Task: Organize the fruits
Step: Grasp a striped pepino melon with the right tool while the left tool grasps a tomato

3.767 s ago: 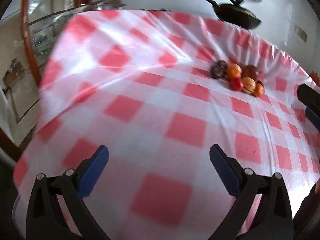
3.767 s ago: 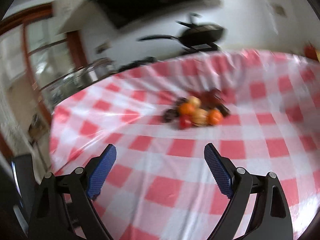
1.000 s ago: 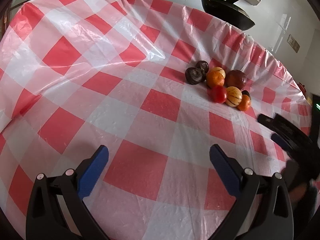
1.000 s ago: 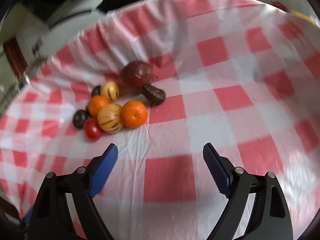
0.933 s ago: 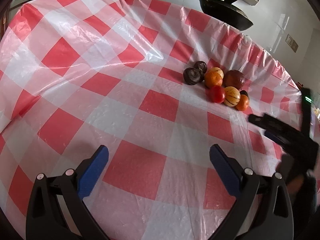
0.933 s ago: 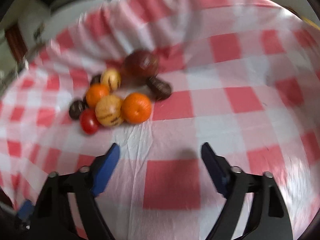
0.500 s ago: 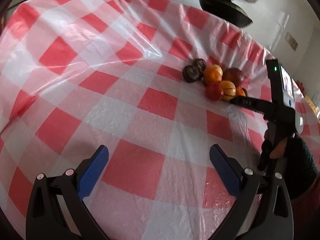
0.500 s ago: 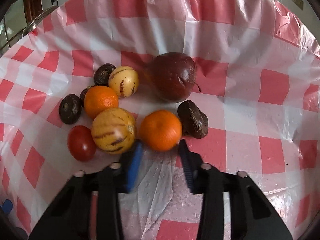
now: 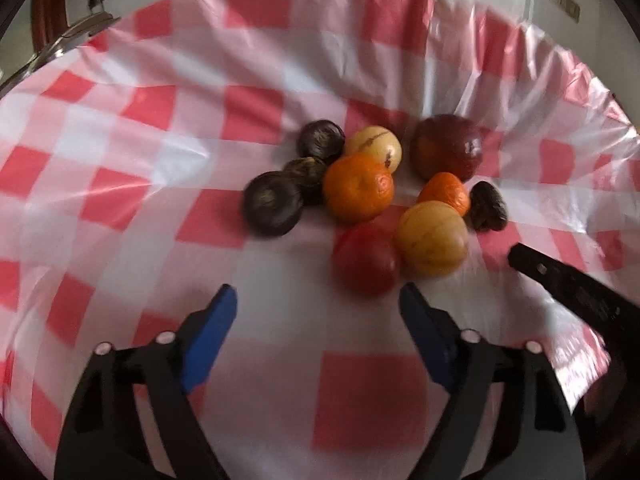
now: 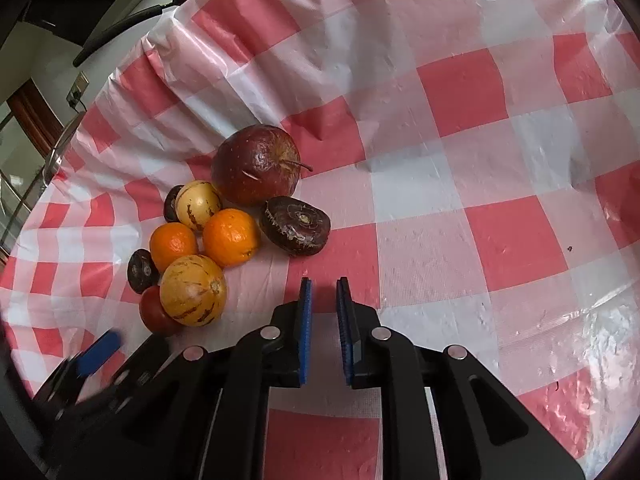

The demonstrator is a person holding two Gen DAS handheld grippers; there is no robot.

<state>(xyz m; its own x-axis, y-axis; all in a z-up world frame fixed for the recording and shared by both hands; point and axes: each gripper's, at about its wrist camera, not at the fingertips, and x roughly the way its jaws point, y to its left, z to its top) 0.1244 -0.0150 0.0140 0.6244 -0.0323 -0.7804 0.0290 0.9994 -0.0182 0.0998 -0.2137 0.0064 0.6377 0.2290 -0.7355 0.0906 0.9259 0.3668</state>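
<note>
Nothing is sorted yet: my left gripper (image 9: pixel 316 316) jaws are closing, empty, near the tomato (image 9: pixel 366 258), my right gripper (image 10: pixel 323 304) pressed together, empty, beside the fruit pile.

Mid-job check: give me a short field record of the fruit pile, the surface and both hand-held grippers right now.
surface: red-and-white checked tablecloth
fruit pile: one cluster, none sorted out yet
largest fruit: dark red apple, far side of the pile
oranges: two, side by side
striped yellow fruits: two
left hand-held gripper: jaws closing, nothing between them, red tomato just ahead
right hand-held gripper: shut, empty, beside the pile
</note>
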